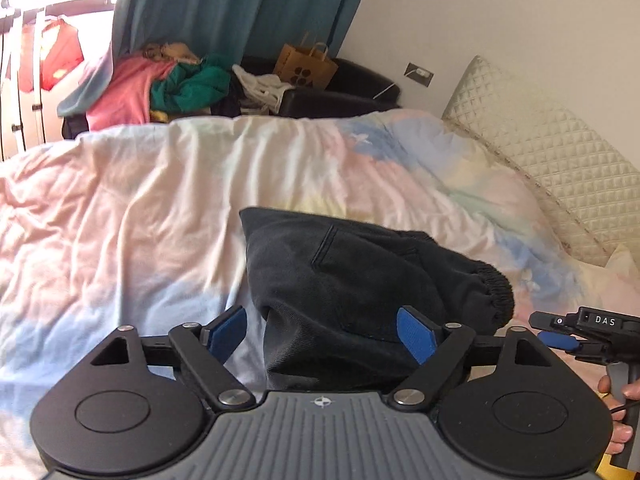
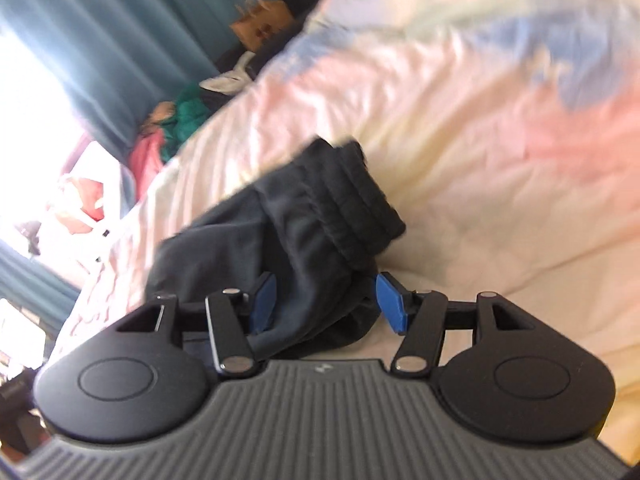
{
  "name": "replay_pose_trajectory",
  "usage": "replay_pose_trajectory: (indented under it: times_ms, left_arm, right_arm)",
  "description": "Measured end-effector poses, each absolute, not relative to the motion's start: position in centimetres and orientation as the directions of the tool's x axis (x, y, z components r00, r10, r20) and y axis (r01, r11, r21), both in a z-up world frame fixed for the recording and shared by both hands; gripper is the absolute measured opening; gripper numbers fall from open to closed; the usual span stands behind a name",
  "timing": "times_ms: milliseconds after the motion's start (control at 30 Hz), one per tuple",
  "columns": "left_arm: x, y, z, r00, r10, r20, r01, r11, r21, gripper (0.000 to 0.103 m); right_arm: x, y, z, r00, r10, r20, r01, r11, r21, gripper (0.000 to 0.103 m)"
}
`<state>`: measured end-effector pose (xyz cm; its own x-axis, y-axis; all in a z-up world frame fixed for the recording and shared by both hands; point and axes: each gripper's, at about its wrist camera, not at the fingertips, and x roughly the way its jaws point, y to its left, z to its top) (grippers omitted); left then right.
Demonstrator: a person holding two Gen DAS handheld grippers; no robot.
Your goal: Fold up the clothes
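A black pair of shorts with an elastic waistband lies bunched on the pastel bedspread. My left gripper is open, its blue pads on either side of the near end of the cloth. At the right edge of that view the right gripper shows, held by a hand. In the right wrist view, tilted and blurred, the same black shorts run between the wide-apart blue pads of my right gripper, which is open. The waistband lies further out.
A quilted cream pillow stands at the bed's right. Behind the bed sit a pile of pink and green clothes, a black chair with a brown paper bag, teal curtains and a bright window.
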<state>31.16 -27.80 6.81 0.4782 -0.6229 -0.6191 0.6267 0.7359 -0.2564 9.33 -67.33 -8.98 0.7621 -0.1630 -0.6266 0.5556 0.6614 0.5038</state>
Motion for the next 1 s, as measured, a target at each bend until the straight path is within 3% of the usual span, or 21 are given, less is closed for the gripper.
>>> replay_pose_trajectory:
  times_ms: [133,233,367,600,900,1000]
  left_arm:
    - [26.4,-27.2,12.0,0.543,-0.608,-0.579,0.642,0.745,-0.18,0.091]
    - [22.6,-27.3,15.0,0.567,-0.597,-0.568,0.66,0.741,-0.12,0.103]
    - [17.4,-26.4,17.7,0.599,-0.595,-0.536,0.687,0.725,-0.036,0.103]
    - [10.1,-23.8,19.4,0.688,-0.569,-0.45,0.66,0.748,0.064,0.103]
    - [4.8,-18.6,17.3,0.725,-0.583,-0.367,0.602,0.795,-0.073,0.103]
    - [3.9,-17.8,16.0,0.756,-0.547,-0.36,0.572,0.819,-0.043,0.103]
  right_arm:
    - [6.3,-64.8,-3.6,0.803,-0.176,-0.57,0.491,0.738,0.464,0.059]
    - [4.4,-62.6,0.2,0.832,-0.165,-0.53,0.438,0.782,0.444,0.06]
    - [1.4,-59.2,4.0,0.871,-0.168,-0.461,0.371,0.841,0.394,0.09]
    - [-3.1,-53.7,5.9,0.891,-0.197,-0.409,0.328,0.902,0.28,0.089]
    - [-5.9,-48.6,3.6,0.916,-0.226,-0.332,0.311,0.922,0.232,0.089]
    - [-6.5,-47.3,2.7,0.922,-0.233,-0.31,0.309,0.924,0.224,0.089]
